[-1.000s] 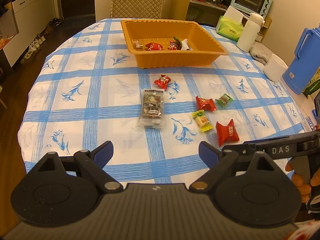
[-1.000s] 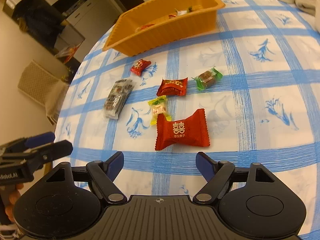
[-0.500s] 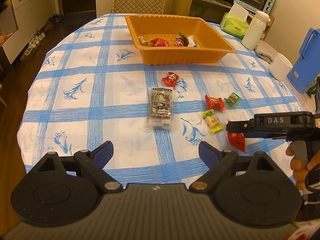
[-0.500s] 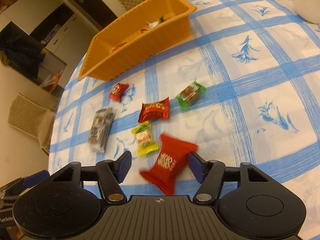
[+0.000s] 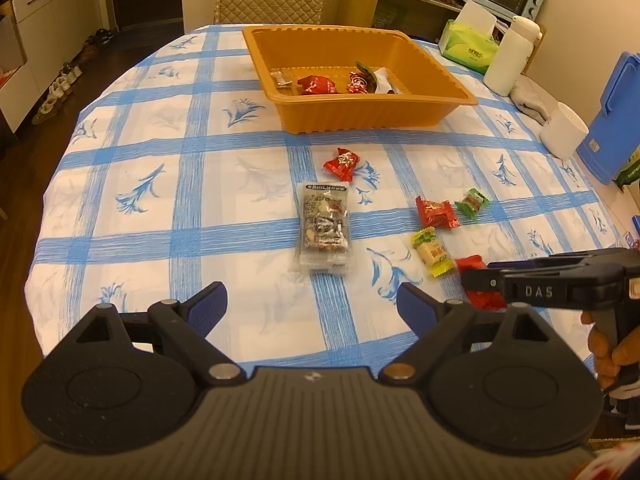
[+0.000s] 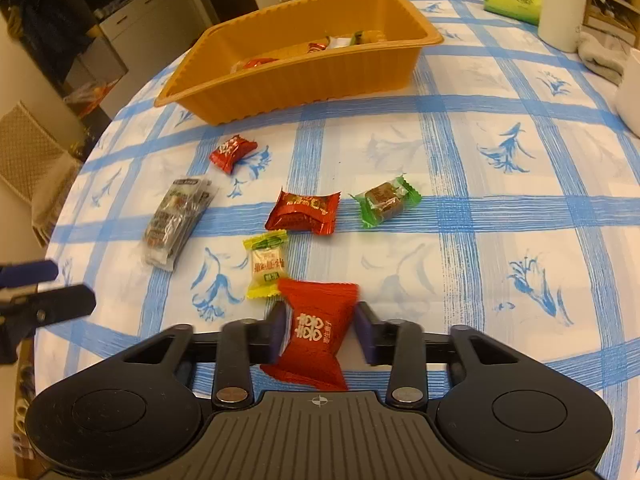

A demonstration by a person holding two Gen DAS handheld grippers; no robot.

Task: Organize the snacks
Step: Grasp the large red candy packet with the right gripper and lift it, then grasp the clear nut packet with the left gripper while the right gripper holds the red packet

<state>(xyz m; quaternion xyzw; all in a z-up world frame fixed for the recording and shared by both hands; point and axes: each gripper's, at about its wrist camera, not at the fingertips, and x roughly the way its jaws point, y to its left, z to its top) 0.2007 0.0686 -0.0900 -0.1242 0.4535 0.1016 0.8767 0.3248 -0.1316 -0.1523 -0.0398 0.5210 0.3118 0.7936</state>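
Five wrapped snacks lie loose on the checked tablecloth (image 5: pixel 224 184) while the right gripper (image 6: pixel 320 330) has its fingers drawn in on either side of a sixth, the big red candy (image 6: pixel 316 332), so the step in hand looks like the pick-up. Next it likely must lift and carry the candy to the orange tray (image 6: pixel 304 76), which already holds several wrapped sweets. Over the near table edge, the left gripper (image 5: pixel 312 304) hovers spread wide and empty.
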